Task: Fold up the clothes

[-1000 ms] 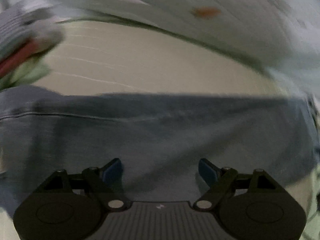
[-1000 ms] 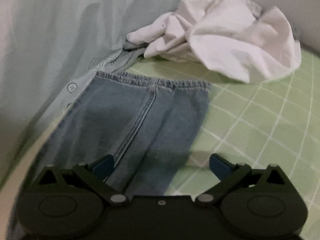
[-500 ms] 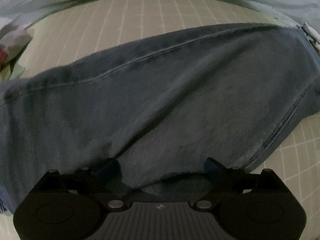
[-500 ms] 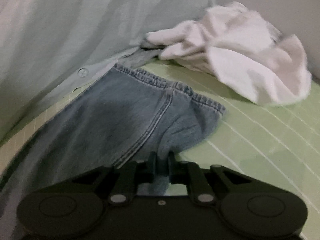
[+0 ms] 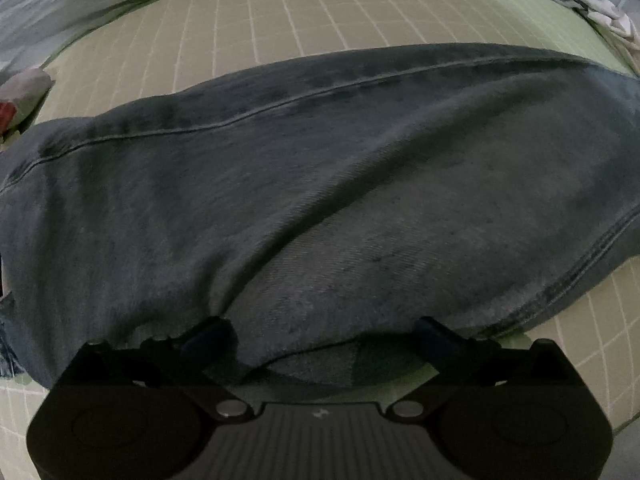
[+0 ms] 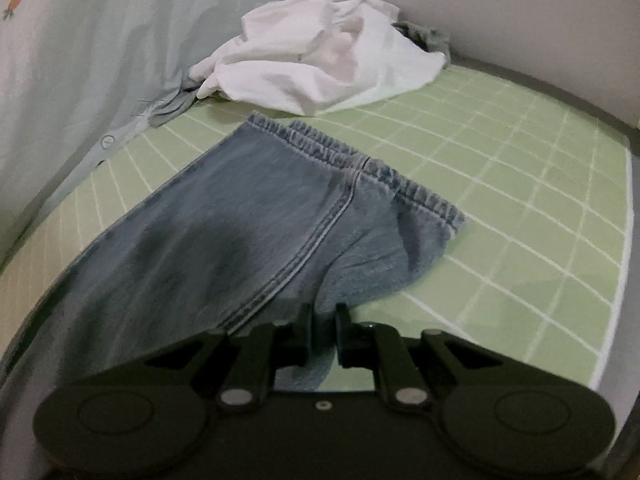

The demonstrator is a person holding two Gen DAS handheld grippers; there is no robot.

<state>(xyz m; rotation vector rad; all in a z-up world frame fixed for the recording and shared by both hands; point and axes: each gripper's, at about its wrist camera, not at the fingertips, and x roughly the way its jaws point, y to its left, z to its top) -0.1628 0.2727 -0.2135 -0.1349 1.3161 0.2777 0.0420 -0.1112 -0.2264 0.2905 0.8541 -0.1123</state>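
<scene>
Blue jeans (image 6: 240, 240) lie on the green gridded mat (image 6: 520, 200), their elastic waistband (image 6: 360, 168) pointing away from me. My right gripper (image 6: 324, 328) is shut on the jeans' near edge beside the double-stitched seam, and the denim rises slightly into the jaws. In the left wrist view the jeans (image 5: 320, 184) fill most of the picture, with a long fold running across them. My left gripper (image 5: 322, 336) is open, low at the near denim edge, which bulges between its spread fingers.
A crumpled white garment (image 6: 320, 60) lies beyond the waistband, with a grey-green cloth (image 6: 428, 36) behind it. A pale blue sheet with carrot prints (image 6: 100, 40) hangs on the left. The mat's edge (image 6: 624, 240) runs along the right. A red-and-white cloth (image 5: 16, 96) shows at far left.
My right gripper went from open to shut on the jeans' edge and drew them away from the blue sheet. My left gripper came down low onto the denim, still open.
</scene>
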